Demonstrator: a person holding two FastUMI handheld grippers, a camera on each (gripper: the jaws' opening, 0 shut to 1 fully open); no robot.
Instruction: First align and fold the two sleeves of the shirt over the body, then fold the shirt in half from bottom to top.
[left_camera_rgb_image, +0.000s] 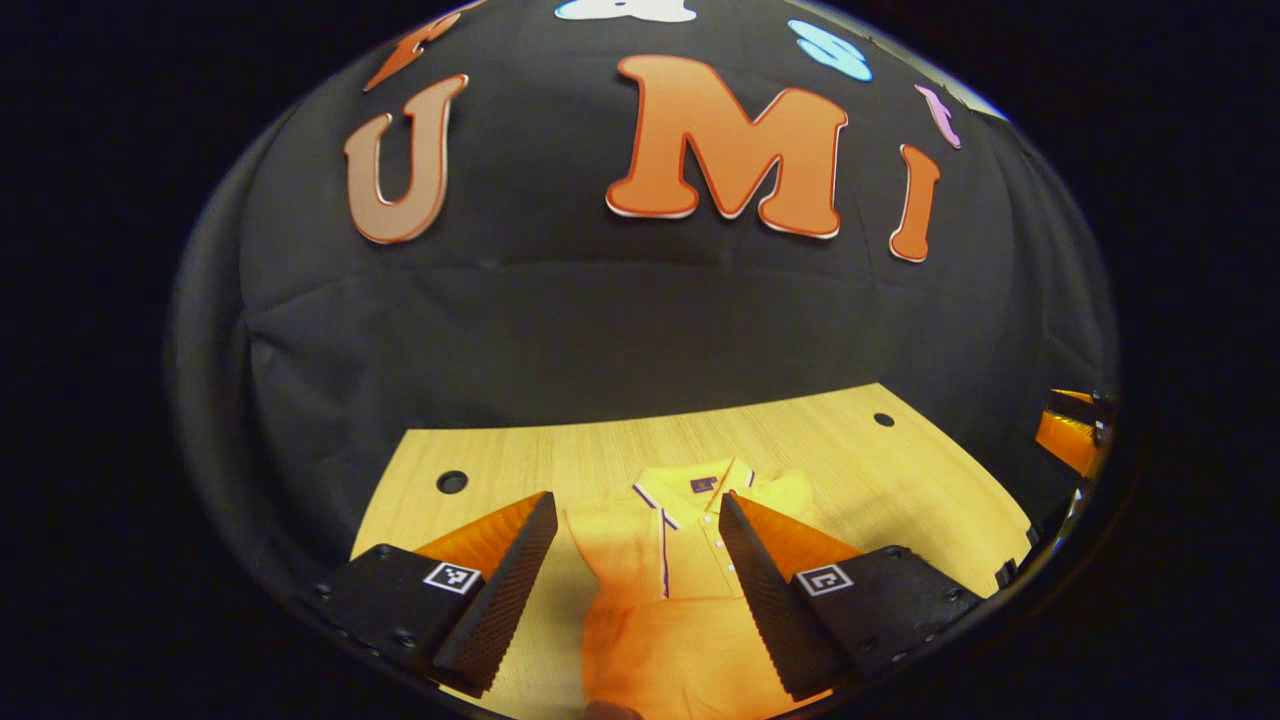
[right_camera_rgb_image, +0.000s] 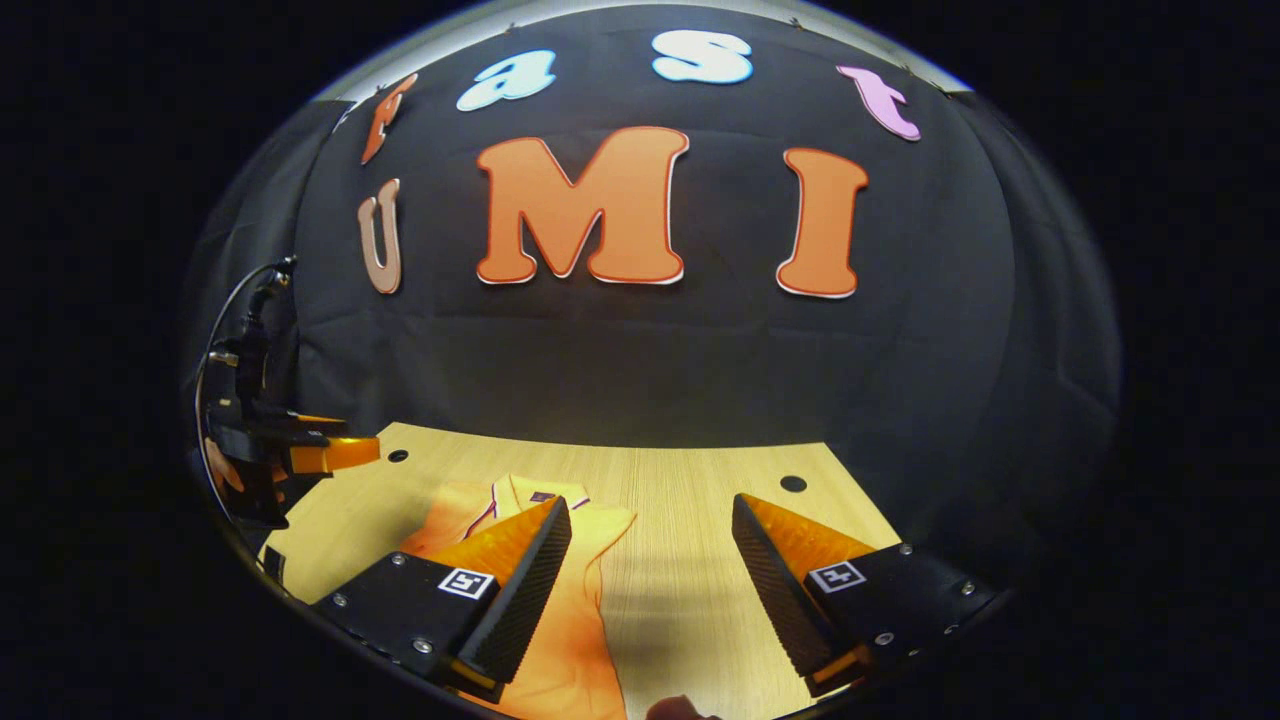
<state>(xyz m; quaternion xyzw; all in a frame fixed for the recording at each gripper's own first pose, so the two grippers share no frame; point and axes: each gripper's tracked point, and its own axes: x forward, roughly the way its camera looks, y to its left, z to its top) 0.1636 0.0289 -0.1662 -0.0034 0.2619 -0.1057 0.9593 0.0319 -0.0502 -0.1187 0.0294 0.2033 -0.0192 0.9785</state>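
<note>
Left tool wide open, holding nothing, hovering over shirt chest. Right tool wide open too, holding nothing, above shirt's right edge and bare table. Shirt flat on table, collar toward booth wall, sleeves already folded over body. Left tool also visible far left in right gripper view.

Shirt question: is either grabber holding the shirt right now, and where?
Nothing is held. The left gripper and right gripper both hang open above the shirt, which lies flat on the table.
</note>
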